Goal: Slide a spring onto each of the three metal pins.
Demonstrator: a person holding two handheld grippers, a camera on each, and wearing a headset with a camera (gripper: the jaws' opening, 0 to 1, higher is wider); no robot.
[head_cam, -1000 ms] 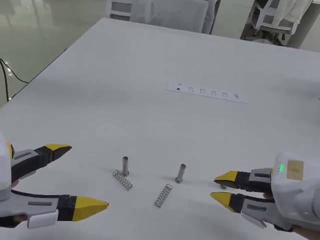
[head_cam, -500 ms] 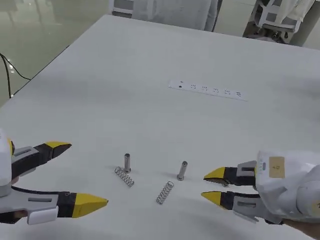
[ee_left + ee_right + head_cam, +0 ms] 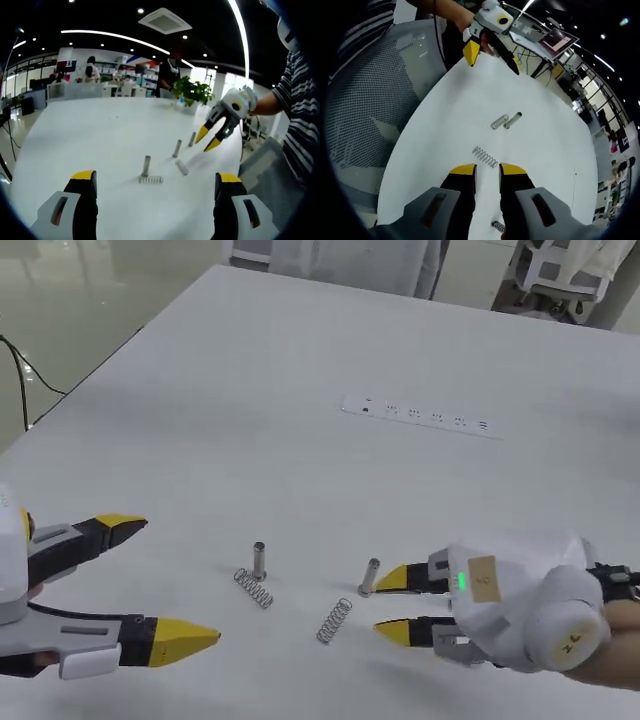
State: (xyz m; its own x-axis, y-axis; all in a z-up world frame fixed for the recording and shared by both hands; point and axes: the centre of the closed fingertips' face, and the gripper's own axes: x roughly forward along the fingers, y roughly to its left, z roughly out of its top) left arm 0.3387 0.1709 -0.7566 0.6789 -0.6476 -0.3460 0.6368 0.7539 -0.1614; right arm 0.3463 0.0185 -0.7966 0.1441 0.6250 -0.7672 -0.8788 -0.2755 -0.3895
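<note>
Two short metal pins [image 3: 259, 560] [image 3: 371, 577] stand upright on the white table [image 3: 300, 370]. One loose spring [image 3: 253, 589] lies against the left pin, another spring [image 3: 333, 620] lies between the pins. My left gripper [image 3: 160, 582] is at the near left, open wide and holding nothing. My right gripper [image 3: 385, 606] is open by a narrow gap, its far fingertip beside the right pin. The left gripper view shows three pins [image 3: 146, 166] [image 3: 176, 148] [image 3: 192, 139], with the right gripper [image 3: 207, 139] at the farthest. In the right gripper view a spring [image 3: 485, 156] lies just ahead of the fingertips [image 3: 464, 170].
A white power strip [image 3: 415, 417] lies flat on the table beyond the pins. Office chairs [image 3: 560, 275] stand at the far edge. The table's left edge [image 3: 80, 380] drops to the floor, where a black cable [image 3: 20, 380] runs.
My right gripper has moved left along the table to the right pin and the middle spring. The left gripper has stayed about where it was. Pins and springs lie as before.
</note>
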